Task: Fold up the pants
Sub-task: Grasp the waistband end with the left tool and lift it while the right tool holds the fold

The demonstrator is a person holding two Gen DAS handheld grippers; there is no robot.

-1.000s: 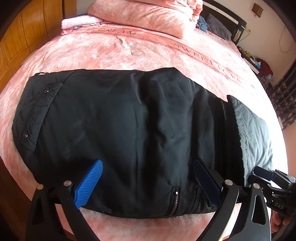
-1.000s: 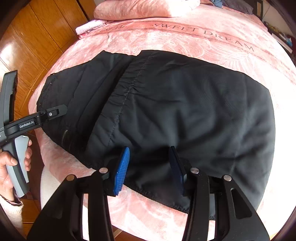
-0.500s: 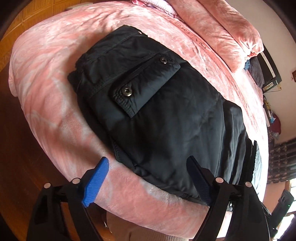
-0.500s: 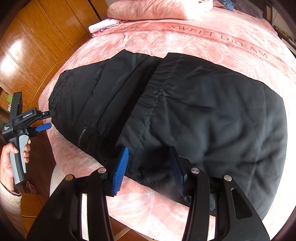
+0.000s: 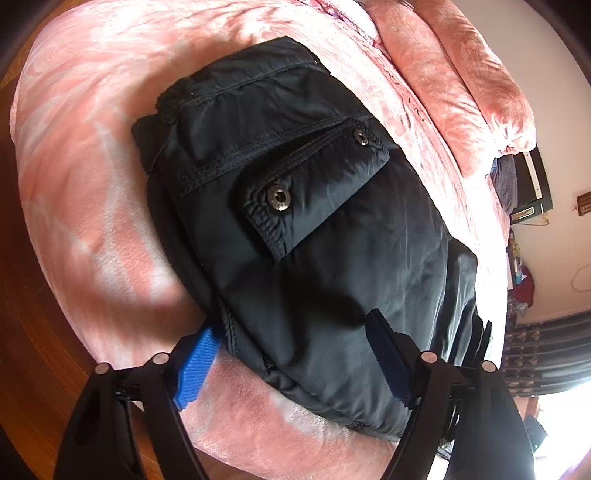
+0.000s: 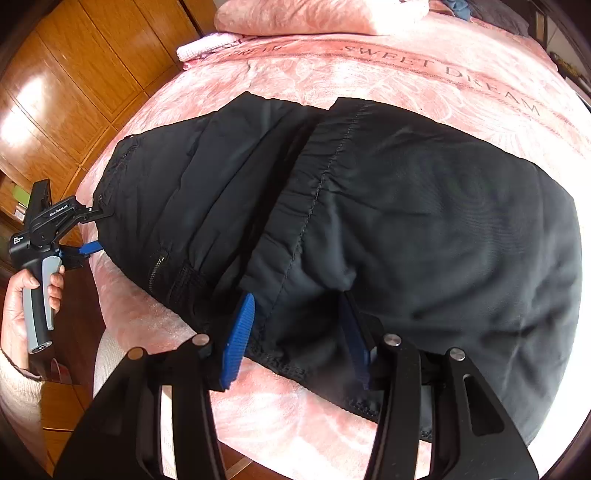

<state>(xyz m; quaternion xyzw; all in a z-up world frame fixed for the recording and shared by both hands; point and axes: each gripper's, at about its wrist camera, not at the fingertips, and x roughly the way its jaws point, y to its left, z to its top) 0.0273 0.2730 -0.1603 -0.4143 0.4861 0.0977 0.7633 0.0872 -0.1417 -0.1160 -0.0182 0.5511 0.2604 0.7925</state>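
Black padded pants [image 5: 332,258] lie folded on a pink bed [image 5: 92,184], with a snap-buttoned pocket flap [image 5: 314,192] facing up. My left gripper [image 5: 291,363] straddles their near corner; its jaws are closing, and the fabric between the blue pads [image 5: 195,369] is not visibly pinched. The right wrist view shows the same pants [image 6: 424,221] from the other end, where my right gripper [image 6: 295,339] is shut on a puckered bunch of fabric at the near hem. At the pants' far left end in that view, a hand [image 6: 22,306] holds the left gripper [image 6: 94,230].
A wooden wardrobe [image 6: 74,92] stands left of the bed. A folded pink quilt [image 6: 314,14] and a small folded towel [image 6: 207,44] lie at the head of the bed. Wooden floor [image 5: 33,332] runs below the bed's edge. Clutter and a dark curtain [image 5: 546,350] are at the right.
My left gripper swung from the middle of the pants' near edge to their pocket end, rolled, and its jaws narrowed around the corner. The right gripper kept its hold, barely shifting.
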